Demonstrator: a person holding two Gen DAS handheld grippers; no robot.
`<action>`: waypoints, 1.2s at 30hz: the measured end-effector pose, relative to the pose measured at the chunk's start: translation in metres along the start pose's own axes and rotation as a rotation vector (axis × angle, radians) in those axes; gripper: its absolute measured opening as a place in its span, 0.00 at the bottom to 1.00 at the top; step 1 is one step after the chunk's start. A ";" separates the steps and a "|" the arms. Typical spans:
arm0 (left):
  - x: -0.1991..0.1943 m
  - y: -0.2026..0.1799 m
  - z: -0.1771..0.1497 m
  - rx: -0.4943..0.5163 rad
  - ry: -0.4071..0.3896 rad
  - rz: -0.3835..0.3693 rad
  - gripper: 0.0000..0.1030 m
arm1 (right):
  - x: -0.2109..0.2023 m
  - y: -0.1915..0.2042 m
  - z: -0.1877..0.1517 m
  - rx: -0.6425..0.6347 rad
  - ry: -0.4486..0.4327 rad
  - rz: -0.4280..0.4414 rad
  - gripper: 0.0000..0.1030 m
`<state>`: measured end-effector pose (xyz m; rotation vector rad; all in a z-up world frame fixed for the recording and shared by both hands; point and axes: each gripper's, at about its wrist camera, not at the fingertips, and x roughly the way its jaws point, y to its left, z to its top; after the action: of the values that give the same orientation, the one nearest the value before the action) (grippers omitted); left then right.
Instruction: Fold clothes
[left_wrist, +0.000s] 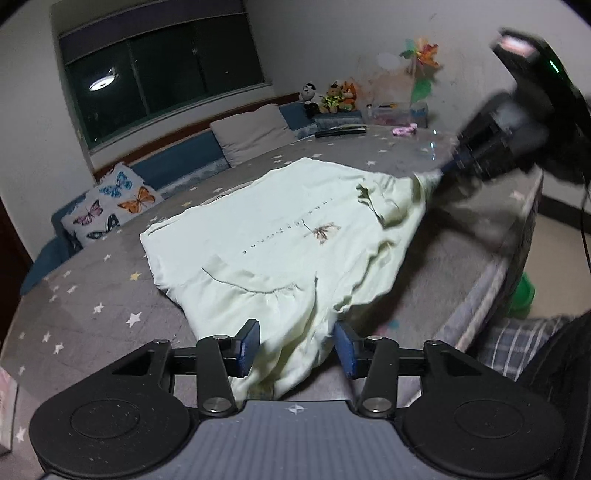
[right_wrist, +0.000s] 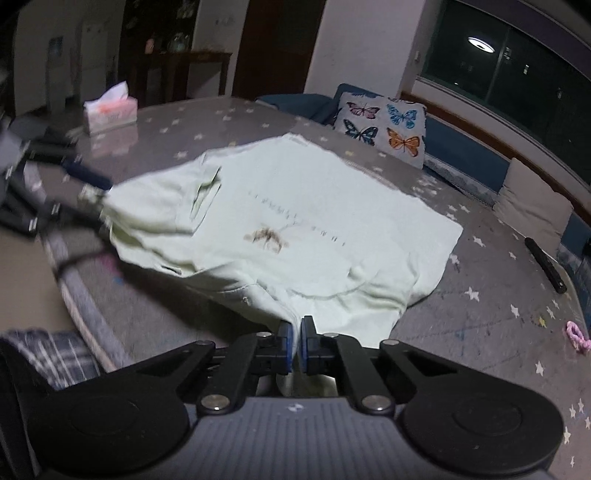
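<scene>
A pale green T-shirt (left_wrist: 280, 225) with a small brown print lies face up on the grey star-patterned bed (left_wrist: 92, 295). In the left wrist view, my left gripper (left_wrist: 297, 345) has its blue pads apart. A bunched sleeve of the shirt hangs loosely between them, near the bed's front edge. My right gripper (right_wrist: 295, 343) is shut, pinching a fold of the shirt's (right_wrist: 314, 221) other sleeve. In the left wrist view the right gripper (left_wrist: 439, 171) appears blurred at the shirt's far right corner, pulling the fabric taut. The left gripper (right_wrist: 94, 195) shows blurred at the left of the right wrist view.
A butterfly pillow (left_wrist: 110, 206) and plain cushions (left_wrist: 251, 133) line the headboard side. A tissue box (right_wrist: 110, 109), a black remote (right_wrist: 545, 266) and a pink item (right_wrist: 576, 336) lie on the bed. Plush toys (left_wrist: 332, 98) stand at the far corner. The mattress edge (left_wrist: 476, 306) drops to the floor.
</scene>
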<state>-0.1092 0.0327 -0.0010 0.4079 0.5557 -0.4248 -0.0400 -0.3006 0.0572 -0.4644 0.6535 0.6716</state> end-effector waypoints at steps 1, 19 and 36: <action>0.000 -0.002 -0.002 0.016 0.001 0.001 0.56 | -0.001 -0.002 0.004 0.010 -0.005 0.002 0.04; 0.031 -0.009 -0.004 0.155 0.015 0.075 0.17 | -0.003 -0.019 0.044 0.079 -0.045 -0.005 0.04; -0.092 0.007 0.030 0.106 -0.111 0.114 0.04 | -0.086 -0.004 0.019 0.057 -0.180 0.102 0.02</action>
<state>-0.1642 0.0498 0.0770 0.5118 0.4009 -0.3658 -0.0816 -0.3283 0.1303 -0.3148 0.5270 0.7791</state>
